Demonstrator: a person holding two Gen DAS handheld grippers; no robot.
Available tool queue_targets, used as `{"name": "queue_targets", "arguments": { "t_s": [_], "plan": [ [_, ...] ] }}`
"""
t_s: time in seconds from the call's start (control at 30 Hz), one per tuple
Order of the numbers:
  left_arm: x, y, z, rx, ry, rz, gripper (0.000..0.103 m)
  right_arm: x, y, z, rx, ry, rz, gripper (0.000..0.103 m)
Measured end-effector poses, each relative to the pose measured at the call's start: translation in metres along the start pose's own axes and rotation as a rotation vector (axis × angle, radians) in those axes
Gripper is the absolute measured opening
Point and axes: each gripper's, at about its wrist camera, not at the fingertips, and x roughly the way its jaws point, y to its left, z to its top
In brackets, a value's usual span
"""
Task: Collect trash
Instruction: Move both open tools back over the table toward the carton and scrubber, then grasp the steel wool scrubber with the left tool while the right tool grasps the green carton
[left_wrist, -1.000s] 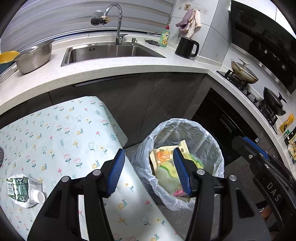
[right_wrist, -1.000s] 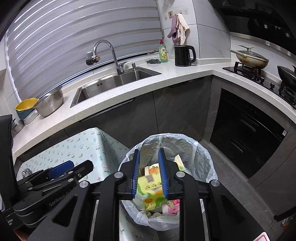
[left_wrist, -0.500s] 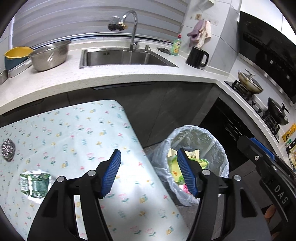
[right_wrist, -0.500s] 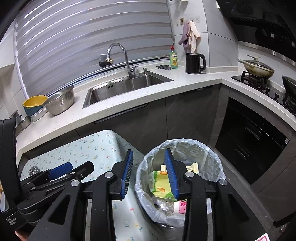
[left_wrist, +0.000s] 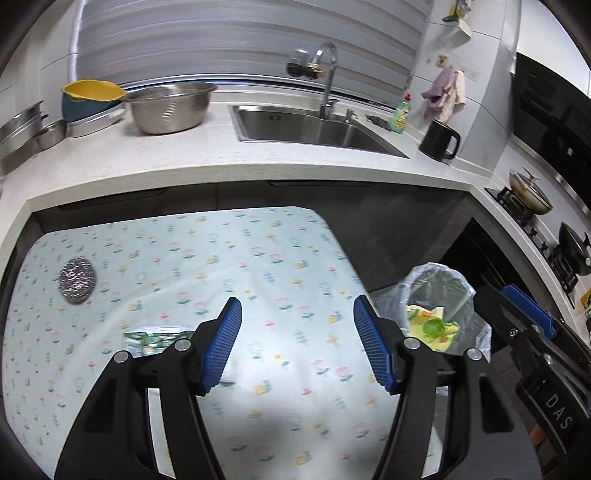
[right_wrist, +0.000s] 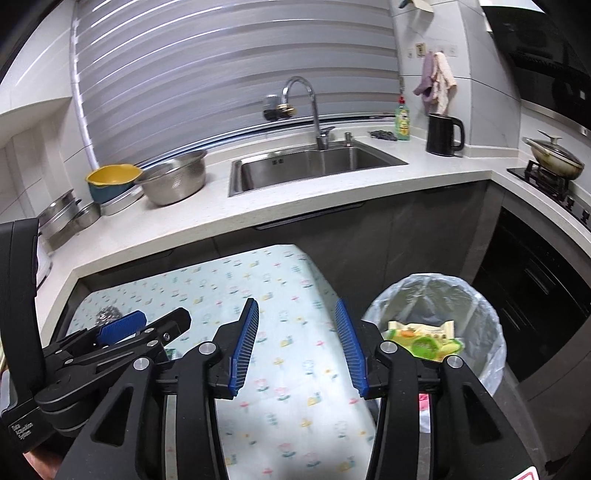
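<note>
Left wrist view: left gripper (left_wrist: 297, 341) over the flower-print tablecloth (left_wrist: 258, 258), jaws apart with nothing between them. A green-and-white crumpled packet (left_wrist: 155, 338) lies on the cloth, partly hidden behind the left finger; a steel scouring ball (left_wrist: 77, 280) sits well apart from it toward the cloth's far left. Bag-lined trash bin (left_wrist: 439, 291) stands on the floor just off the cloth's right edge, holding yellow-green wrappers (left_wrist: 430, 326). Right gripper's blue pad (left_wrist: 526, 308) shows at the right edge. Right wrist view: right gripper (right_wrist: 297, 345) above the cloth's right side, jaws opening, nothing between them. Bin (right_wrist: 436, 291) to its right, wrappers (right_wrist: 421, 338) inside. Left gripper (right_wrist: 122, 326) at lower left; its jaw gap is not readable from this angle. Sink (right_wrist: 314, 166) and black kettle (right_wrist: 443, 134) on the counter behind.
</note>
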Motion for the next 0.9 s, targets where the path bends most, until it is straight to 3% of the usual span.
{"name": "queue_targets", "arguments": {
  "t_s": [0.27,0.37,0.5,0.6,0.77,0.9],
  "plan": [
    [-0.019,0.066,-0.008,-0.067,-0.017,0.091,0.063,0.01,0.058,-0.016,-0.046,0.042,0.063,0.044],
    [-0.024,0.089,-0.012,-0.083,-0.016,0.126,0.064,0.015,0.077,-0.024,-0.048,0.053,0.082,0.053],
    [-0.027,0.12,-0.017,-0.117,-0.013,0.162,0.064,0.024,0.102,-0.033,-0.071,0.082,0.104,0.053],
    [-0.03,0.14,-0.022,-0.138,-0.019,0.193,0.071,0.033,0.118,-0.04,-0.084,0.104,0.12,0.054],
    [-0.028,0.17,-0.028,-0.156,-0.013,0.231,0.072,0.05,0.137,-0.051,-0.097,0.141,0.13,0.058],
    [-0.021,0.194,-0.032,-0.179,-0.008,0.259,0.078,0.068,0.149,-0.061,-0.108,0.169,0.123,0.063]
  ]
}}
